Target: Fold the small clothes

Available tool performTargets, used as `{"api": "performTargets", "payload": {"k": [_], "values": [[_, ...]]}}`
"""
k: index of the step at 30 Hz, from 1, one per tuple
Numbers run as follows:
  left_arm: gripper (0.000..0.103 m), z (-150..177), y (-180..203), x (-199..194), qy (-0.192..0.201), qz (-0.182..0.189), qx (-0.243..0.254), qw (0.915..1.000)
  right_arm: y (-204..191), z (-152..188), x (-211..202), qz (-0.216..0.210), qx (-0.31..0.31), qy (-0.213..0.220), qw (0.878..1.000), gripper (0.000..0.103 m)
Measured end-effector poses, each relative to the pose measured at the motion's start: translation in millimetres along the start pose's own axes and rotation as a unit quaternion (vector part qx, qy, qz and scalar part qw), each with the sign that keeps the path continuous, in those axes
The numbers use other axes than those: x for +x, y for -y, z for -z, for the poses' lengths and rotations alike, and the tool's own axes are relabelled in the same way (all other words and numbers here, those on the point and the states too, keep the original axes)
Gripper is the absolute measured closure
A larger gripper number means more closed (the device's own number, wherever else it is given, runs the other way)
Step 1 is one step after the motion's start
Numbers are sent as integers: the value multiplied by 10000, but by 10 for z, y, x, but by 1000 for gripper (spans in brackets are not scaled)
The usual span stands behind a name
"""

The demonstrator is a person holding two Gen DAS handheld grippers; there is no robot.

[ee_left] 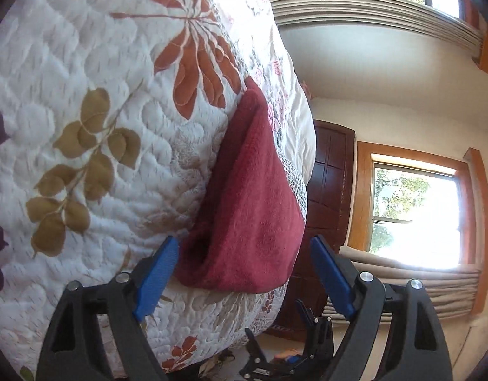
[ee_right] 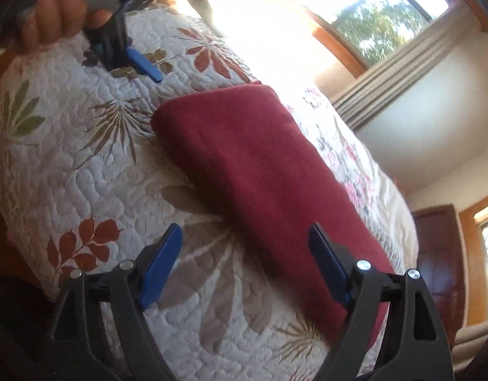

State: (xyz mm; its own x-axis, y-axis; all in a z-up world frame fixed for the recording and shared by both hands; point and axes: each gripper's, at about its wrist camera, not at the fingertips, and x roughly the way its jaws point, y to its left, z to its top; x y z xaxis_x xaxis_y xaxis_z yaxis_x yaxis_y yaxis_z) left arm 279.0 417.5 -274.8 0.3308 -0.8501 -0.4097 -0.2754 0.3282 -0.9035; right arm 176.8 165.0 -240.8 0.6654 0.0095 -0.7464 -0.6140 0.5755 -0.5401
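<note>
A dark red cloth (ee_right: 260, 171), folded into a long flat strip, lies on the bed's white quilt (ee_right: 95, 171) printed with leaves, running along the quilt's side edge. My right gripper (ee_right: 245, 265) hangs just above the strip's near end, jaws spread wide and empty. My left gripper (ee_left: 244, 273) faces the other end, also wide open, holding nothing. A hand (ee_right: 58, 16) grips its handle. Beyond the bed stand sunlit windows (ee_left: 415, 212).
</note>
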Motion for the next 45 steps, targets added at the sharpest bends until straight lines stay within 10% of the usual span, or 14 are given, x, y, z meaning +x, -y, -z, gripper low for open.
{"api": "performTargets", "payload": {"k": [14, 18, 26, 37, 39, 40, 41, 45], "values": [[17, -352, -125, -18, -208, 177, 4, 9996, -637, -664, 821, 897, -1830, -26, 9790, 34], [15, -465, -168, -47, -220, 315, -126, 9992, -407, -820, 847, 604, -1310, -219, 9893, 83], [11, -854, 7, 526, -850, 549, -345, 9943, 193, -1063, 349, 509, -173, 125, 9985, 88], [10, -1312, 480, 1414, -1554, -408, 43, 9870, 424, -1113, 207, 362, 224, 200, 9989, 89], [22, -1352, 534, 1493, -1673, -618, 152, 9838, 457, -1111, 169, 365, 300, 236, 9986, 90], [55, -1339, 565, 1523, -1756, -656, 225, 9820, 480, -1118, 157, 368, 338, 257, 9984, 91], [67, -1341, 585, 1535, -1795, -719, 246, 9808, 500, -1110, 145, 370, 372, 273, 9982, 91], [81, -1301, 754, 1494, -1681, -810, 415, 9816, 554, -1175, 70, 341, 528, 358, 9974, 92]]}}
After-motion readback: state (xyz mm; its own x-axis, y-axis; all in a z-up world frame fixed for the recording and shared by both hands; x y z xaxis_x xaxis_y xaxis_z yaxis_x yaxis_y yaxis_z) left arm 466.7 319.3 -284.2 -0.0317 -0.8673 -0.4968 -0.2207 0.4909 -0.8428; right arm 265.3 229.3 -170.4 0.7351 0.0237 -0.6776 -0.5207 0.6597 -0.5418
